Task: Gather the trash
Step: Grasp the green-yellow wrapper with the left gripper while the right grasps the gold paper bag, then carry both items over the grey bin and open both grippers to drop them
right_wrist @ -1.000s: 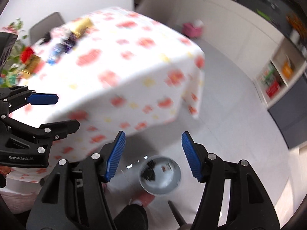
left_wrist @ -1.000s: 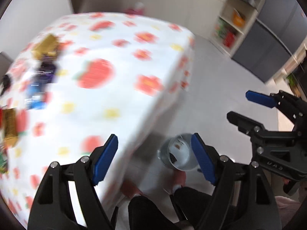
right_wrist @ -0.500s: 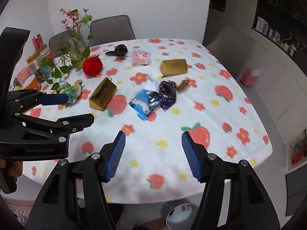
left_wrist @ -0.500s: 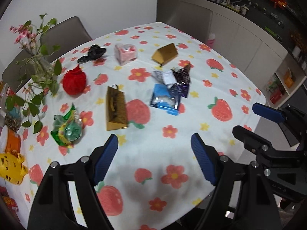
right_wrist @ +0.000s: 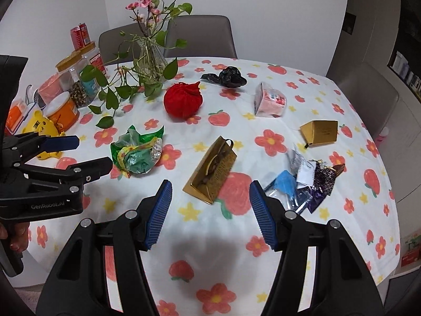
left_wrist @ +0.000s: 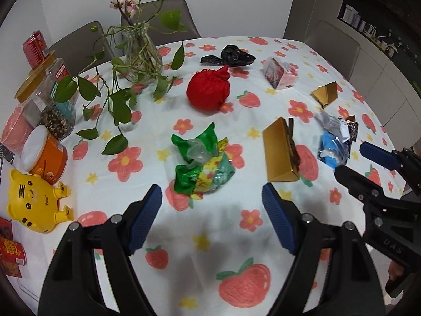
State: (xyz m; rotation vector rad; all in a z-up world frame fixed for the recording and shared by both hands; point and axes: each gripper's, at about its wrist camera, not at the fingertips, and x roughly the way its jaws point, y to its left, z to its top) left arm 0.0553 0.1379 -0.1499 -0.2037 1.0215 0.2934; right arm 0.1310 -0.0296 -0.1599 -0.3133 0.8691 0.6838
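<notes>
Both grippers, left (left_wrist: 211,206) and right (right_wrist: 210,210), hover with fingers spread above the desk (right_wrist: 302,250); the crumpled green wrapper (left_wrist: 202,162), probably foil, lies untouched.

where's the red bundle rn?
The red bundle sits mid-table toward the far side in both wrist views, just in front of the black bag, right of the glass vase, behind the green wrapper.

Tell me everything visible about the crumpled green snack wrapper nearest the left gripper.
The crumpled green snack wrapper is glossy plastic film, green with yellow and red print and a silvery inner side showing, with clear film bunched on top. It lies loosely balled on the strawberry-print tablecloth, just ahead of the open left gripper. Nothing grips it; the long gold box lies apart, to its right.
</notes>
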